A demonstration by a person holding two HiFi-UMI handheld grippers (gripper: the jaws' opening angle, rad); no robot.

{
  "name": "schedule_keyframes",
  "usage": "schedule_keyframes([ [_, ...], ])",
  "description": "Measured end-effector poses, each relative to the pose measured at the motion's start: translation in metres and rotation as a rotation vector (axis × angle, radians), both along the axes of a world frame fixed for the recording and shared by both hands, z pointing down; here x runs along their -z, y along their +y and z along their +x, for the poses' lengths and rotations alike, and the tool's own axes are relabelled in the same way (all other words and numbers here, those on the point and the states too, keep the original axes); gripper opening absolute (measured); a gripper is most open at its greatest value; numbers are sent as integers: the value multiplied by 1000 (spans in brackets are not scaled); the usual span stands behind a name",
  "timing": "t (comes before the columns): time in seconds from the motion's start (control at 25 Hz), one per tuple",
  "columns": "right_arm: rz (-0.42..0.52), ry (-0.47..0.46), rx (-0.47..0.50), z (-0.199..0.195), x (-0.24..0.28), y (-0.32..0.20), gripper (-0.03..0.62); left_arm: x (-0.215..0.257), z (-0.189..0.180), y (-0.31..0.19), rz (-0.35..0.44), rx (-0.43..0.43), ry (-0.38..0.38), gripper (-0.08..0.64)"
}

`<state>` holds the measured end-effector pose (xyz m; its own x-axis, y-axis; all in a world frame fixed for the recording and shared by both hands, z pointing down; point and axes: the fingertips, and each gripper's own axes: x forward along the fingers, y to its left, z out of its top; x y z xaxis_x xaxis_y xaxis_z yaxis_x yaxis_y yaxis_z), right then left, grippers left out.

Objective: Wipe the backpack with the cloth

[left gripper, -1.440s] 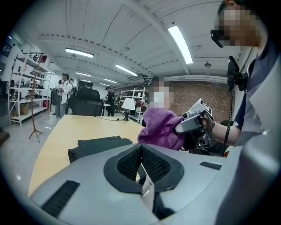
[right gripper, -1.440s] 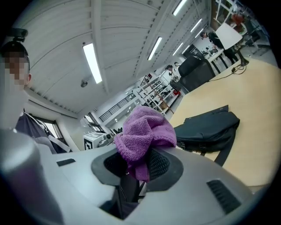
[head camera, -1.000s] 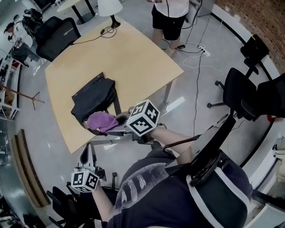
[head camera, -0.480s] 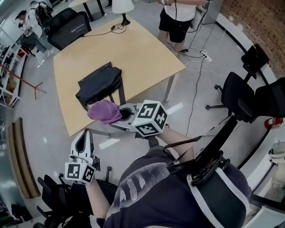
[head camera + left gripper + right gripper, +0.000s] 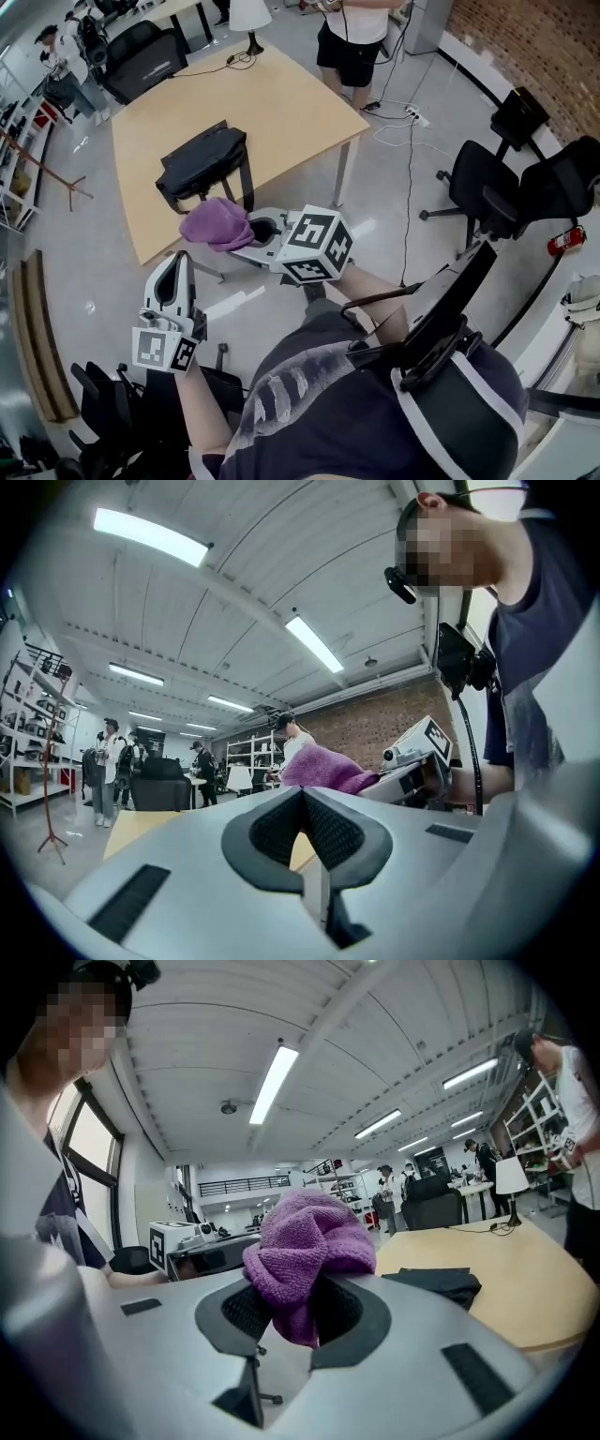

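Purple cloth is clamped in the right gripper, jaws closed on its lower fold, held in air by the table's near edge, not touching the backpack. Backpack lies flat on the table, nr that edge. Left gripper: jaws pressed together, nothing btwn. Cloth pickup looks done; wiping not begun, so all of it's left.

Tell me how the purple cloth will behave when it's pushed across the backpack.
Probably floppy: the purple cloth bulges in soft folds above the right gripper, which is shut on it. Likely light, since a single pinch carries the whole bunch. Its looped pile suggests it would drag rather than slide on the black backpack, and it may crumple further.
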<state>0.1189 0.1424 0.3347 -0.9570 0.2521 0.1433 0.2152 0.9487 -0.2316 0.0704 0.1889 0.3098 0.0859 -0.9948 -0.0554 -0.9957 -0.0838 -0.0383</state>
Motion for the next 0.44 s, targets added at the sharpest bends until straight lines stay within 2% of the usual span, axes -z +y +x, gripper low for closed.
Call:
schedule_keyframes([
  [0.28,9,-31,-37,40,20,10,91,13,39,13,22,-22,28,6],
  [0.44,1,-37,-42,82,18,3,91,8,83,8,21,-23,49,6],
])
